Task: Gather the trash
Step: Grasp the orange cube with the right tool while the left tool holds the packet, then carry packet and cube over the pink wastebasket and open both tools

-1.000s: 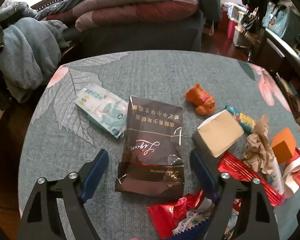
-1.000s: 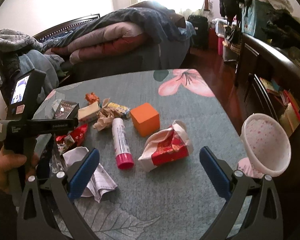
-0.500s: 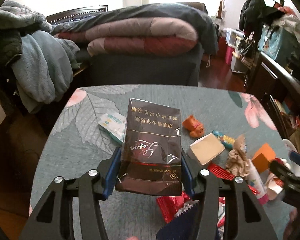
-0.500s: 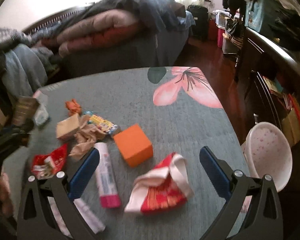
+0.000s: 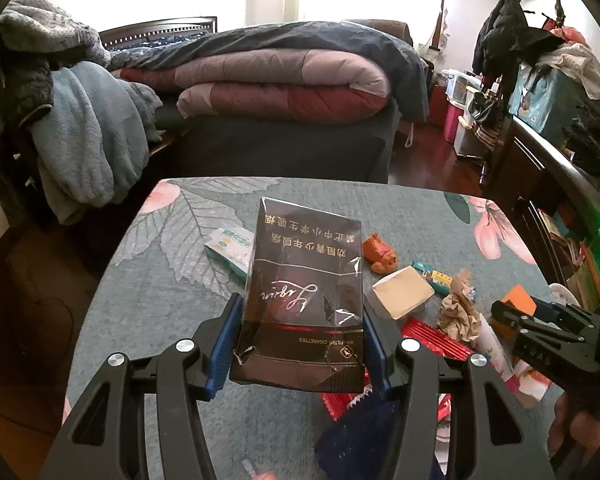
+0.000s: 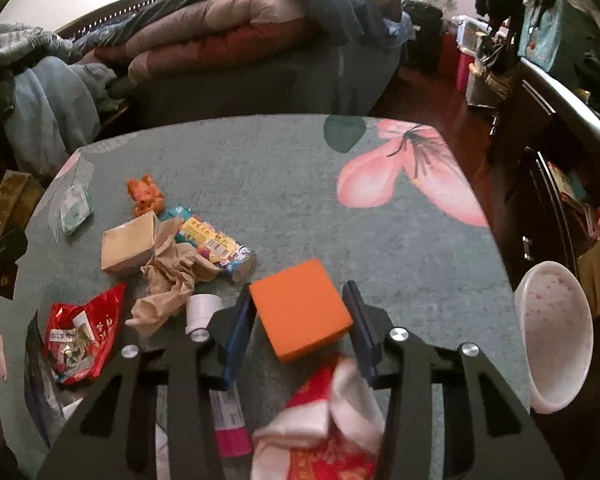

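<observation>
Trash spread over floral-cloth table (image 6: 284,184). Dark cigarette pack (image 5: 304,300): clamped between left gripper (image 5: 300,344) pads, lifted clear of table. Orange block (image 6: 300,308): on table between right gripper (image 6: 300,332) jaws, just closing; contact unclear. Crumpled brown paper (image 6: 172,280), red wrapper (image 6: 84,332): loose on table.

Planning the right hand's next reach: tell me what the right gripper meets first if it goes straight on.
The right gripper has just been closing around the orange block, which sits between its fingers; beyond it only bare tablecloth shows.
</observation>
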`<action>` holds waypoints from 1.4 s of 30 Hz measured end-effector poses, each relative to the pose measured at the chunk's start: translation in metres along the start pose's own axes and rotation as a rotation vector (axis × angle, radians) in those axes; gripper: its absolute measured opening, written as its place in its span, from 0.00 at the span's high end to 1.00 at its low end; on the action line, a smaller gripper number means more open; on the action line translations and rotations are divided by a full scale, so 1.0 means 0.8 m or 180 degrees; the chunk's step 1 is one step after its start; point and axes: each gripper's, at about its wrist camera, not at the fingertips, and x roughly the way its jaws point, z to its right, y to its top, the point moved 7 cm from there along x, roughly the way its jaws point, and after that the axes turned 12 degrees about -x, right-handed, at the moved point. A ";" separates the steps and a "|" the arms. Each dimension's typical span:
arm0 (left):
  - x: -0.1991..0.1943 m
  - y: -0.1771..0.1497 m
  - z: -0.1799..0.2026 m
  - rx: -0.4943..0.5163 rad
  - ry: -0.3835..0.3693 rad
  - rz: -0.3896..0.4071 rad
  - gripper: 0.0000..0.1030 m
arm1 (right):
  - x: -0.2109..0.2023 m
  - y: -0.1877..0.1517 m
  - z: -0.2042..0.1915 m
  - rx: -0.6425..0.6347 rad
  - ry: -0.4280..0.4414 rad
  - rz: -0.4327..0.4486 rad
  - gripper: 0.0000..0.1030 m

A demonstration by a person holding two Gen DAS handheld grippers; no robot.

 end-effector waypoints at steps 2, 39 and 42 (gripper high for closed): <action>-0.010 0.001 0.000 -0.0008 -0.0009 0.0032 0.46 | -0.017 0.000 0.002 0.0079 0.0088 0.0105 0.56; -0.092 -0.119 0.412 0.1222 -0.1542 -0.0225 0.46 | -0.201 -0.214 0.293 0.1332 -0.0832 0.0540 0.56; -0.079 -0.131 0.447 0.1292 -0.1639 -0.0309 0.46 | -0.186 -0.225 0.318 0.1391 -0.0892 0.0466 0.56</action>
